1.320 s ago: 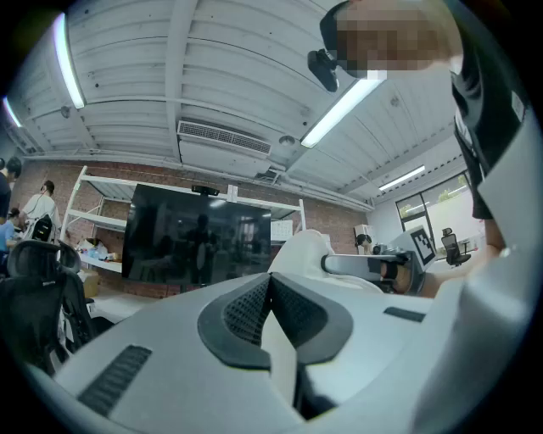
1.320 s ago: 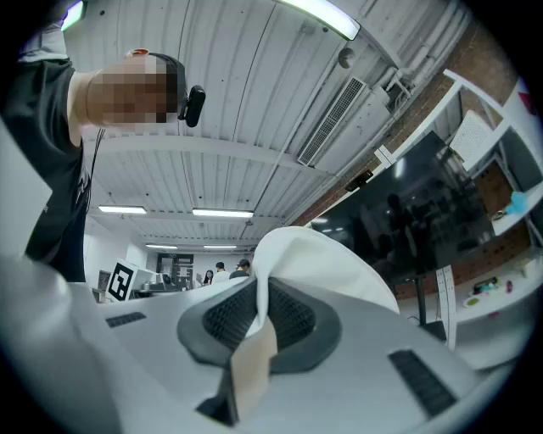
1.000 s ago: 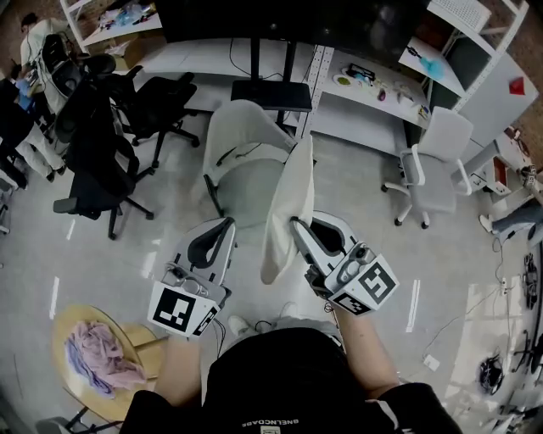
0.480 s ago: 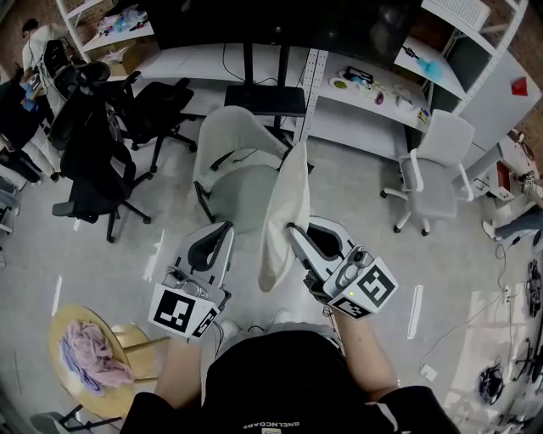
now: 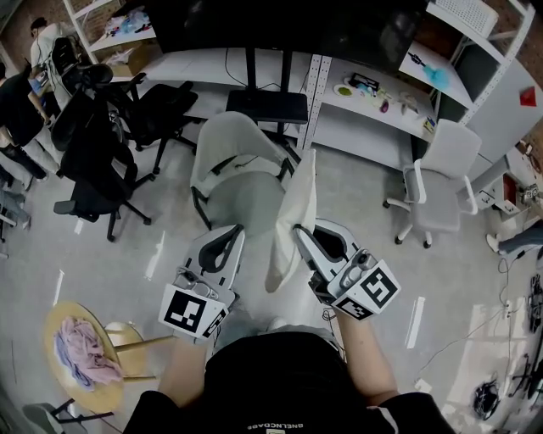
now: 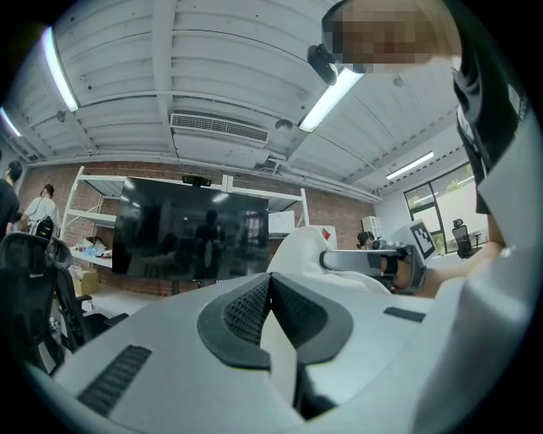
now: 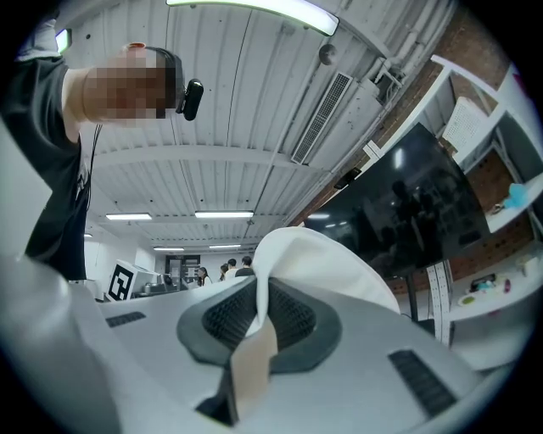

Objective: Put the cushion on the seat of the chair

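Behind the chair (image 5: 242, 182) we see a large dark screen (image 5: 280, 25), and under it a long white desk (image 5: 365, 114). The chair is light grey, and its seat (image 5: 246, 202) is bare and faces us. To the left of the chair stand black office chairs (image 5: 97, 148). To its right, well apart, stands a white chair (image 5: 437, 174). The cushion (image 5: 293, 212) is white and hangs on edge in the air at the right front of the chair. It does not lie on the seat. Far to the left front of the chair there is a round wooden stool (image 5: 53, 339) with a pink cloth (image 5: 81, 354) on it. The right gripper (image 5: 299, 230) is clenched on one edge of the cushion. In the right gripper view the white fabric is pinched between the two dark pads. The left gripper (image 5: 231, 230) is just in front of the chair, near the cushion but not touching it. Its jaws are pressed together with nothing between them.
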`<state>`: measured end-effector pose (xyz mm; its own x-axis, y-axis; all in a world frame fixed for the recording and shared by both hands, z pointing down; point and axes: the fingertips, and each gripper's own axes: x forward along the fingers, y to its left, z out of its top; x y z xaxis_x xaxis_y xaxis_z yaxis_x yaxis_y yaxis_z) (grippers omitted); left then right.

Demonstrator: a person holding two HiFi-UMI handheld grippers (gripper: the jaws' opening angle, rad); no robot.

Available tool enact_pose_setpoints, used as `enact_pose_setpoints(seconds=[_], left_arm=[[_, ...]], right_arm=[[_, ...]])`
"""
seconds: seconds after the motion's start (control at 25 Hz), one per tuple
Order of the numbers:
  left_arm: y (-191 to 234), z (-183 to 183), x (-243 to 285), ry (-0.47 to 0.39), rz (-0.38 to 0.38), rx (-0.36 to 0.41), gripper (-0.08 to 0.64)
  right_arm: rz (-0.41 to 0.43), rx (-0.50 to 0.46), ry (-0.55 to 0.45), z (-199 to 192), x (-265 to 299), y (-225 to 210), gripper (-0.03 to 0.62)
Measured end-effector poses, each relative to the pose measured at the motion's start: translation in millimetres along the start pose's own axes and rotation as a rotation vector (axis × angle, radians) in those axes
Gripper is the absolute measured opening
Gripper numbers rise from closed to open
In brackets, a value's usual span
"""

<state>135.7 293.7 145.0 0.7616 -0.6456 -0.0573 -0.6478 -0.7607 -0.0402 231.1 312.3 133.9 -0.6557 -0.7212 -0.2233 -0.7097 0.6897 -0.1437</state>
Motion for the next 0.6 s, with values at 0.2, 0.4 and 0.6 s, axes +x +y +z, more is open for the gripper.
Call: enact_pose_setpoints(seconds=[0.2, 0.4, 0.6], left_arm=[[16, -11, 20, 0.010, -0.003, -0.015, 0.011], [54, -24, 39, 0.022, 0.017, -0.036, 0.011], [108, -37, 64, 0.037, 0.021, -0.054, 0.011]], right_arm=[[-0.021, 0.007, 0.015, -7, 12, -26, 0.044], [-0.045, 0.005, 0.046, -21, 40, -53, 0.044], [-0.076, 0.015, 0.072, -37, 85, -86, 0.044]])
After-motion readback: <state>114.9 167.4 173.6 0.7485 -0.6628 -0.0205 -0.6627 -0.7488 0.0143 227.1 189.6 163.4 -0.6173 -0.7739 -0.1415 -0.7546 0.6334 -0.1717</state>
